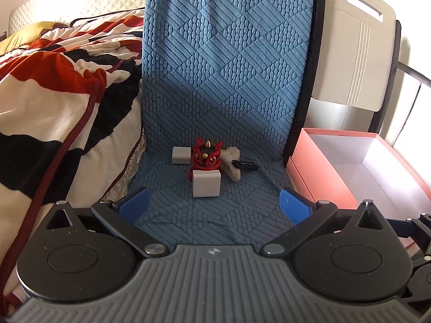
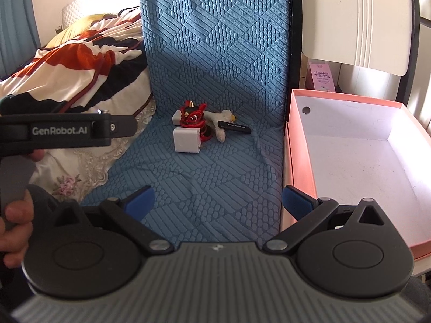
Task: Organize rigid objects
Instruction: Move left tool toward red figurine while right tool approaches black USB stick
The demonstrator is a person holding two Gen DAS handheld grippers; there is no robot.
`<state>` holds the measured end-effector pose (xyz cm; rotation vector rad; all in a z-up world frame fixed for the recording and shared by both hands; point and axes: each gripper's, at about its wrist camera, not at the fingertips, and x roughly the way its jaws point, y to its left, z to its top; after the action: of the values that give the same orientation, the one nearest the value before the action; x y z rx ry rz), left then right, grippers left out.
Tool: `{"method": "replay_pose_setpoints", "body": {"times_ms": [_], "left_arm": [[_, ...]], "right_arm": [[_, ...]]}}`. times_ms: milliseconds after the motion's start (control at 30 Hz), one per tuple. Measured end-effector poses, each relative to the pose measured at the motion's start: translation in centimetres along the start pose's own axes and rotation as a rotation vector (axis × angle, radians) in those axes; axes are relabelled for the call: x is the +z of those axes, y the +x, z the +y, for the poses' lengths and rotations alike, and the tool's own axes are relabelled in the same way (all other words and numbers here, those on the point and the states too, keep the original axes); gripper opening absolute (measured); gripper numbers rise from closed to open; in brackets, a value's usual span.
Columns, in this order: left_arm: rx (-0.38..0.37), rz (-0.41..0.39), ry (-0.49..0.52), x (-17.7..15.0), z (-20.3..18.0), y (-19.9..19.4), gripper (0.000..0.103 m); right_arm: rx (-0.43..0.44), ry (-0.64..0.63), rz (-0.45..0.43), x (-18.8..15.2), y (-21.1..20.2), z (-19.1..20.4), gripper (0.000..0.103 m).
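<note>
On a blue textured mat (image 1: 215, 80) lies a small cluster: a white charger cube (image 1: 207, 183) in front, a red lion figurine (image 1: 206, 156) behind it, a smaller white cube (image 1: 181, 155) at left, a cream plush toy (image 1: 233, 161) and a black stick (image 1: 244, 165) at right. The same cluster shows in the right wrist view: charger (image 2: 186, 139), figurine (image 2: 193, 117), plush (image 2: 222, 125), stick (image 2: 233, 127). My left gripper (image 1: 214, 206) is open, short of the charger. My right gripper (image 2: 218, 202) is open and empty, nearer than the cluster.
An open pink box (image 2: 299, 145) with a white inside stands right of the mat; it also shows in the left wrist view (image 1: 312, 172). A red, black and white blanket (image 1: 54, 86) lies at left. A white chair back (image 1: 355, 48) stands behind the box.
</note>
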<state>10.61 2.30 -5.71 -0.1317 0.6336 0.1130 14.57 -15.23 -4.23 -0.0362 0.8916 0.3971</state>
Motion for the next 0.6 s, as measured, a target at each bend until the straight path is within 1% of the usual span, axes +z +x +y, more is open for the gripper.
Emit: {"method": "replay_pose_setpoints", "body": {"times_ms": [100, 333, 400, 500, 600], "left_arm": [[0.008, 0.003, 0.001, 0.5, 0.4, 0.9, 0.103], [0.013, 0.008, -0.013, 1.5, 1.6, 2.4, 0.103], [0.012, 0.004, -0.008, 1.7, 1.7, 2.5, 0.103], [0.003, -0.002, -0.011, 2.0, 1.9, 2.6, 0.103], [0.003, -0.003, -0.012, 2.3, 1.9, 3.0, 0.103]], "right_arm": [[-0.016, -0.006, 0.012, 0.2, 0.9, 0.5, 0.103], [0.001, -0.058, 0.009, 1.3, 2.4, 1.8, 0.103], [-0.012, -0.036, 0.003, 1.9, 2.7, 1.8, 0.103], [0.002, -0.008, -0.002, 2.7, 2.8, 1.6, 0.103], [-0.005, 0.005, 0.006, 3.2, 3.1, 1.5, 0.103]]}}
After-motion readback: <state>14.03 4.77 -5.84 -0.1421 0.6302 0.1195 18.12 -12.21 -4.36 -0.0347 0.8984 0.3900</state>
